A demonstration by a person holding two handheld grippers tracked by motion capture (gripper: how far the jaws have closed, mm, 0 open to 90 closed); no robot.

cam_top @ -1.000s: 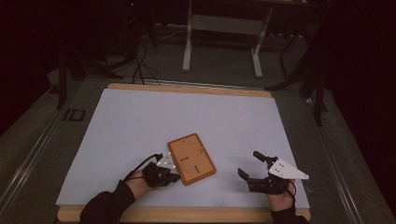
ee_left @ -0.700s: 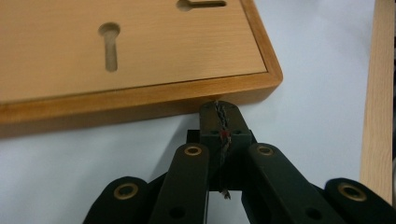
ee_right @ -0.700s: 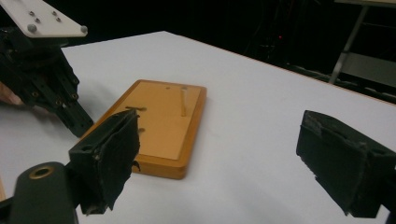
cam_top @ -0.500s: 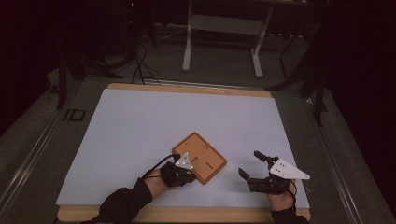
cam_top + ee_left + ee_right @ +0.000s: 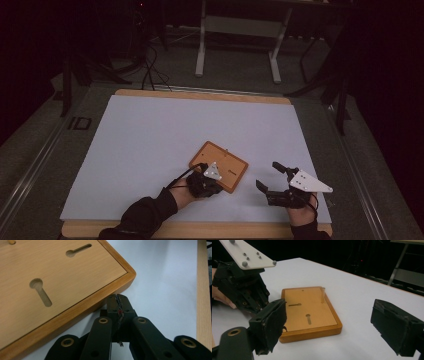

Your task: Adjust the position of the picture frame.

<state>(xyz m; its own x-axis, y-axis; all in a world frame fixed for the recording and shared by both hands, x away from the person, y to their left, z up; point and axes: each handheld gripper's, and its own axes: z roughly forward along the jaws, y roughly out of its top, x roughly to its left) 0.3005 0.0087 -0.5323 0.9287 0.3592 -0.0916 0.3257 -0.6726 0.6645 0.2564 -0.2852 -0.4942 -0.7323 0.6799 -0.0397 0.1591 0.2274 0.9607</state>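
Wooden board (image 5: 220,165) lying flat near front of white surface (image 5: 150,140), long axis slanting away rightward | left gripper (image 5: 117,306) nearer, jaws together, tip pressed against board's near edge | right gripper (image 5: 272,176) close by to the right, jaws apart, empty | dark room behind.

wooden board (image 5: 220,165): warm orange-brown, pale grain, darker raised frame
table cover (image 5: 150,145): plain white
table edge (image 5: 200,95): light wood
left gripper (image 5: 117,302): black, brass-coloured rivets
right gripper (image 5: 272,176): black, white plate on top
sleeve (image 5: 145,217): black
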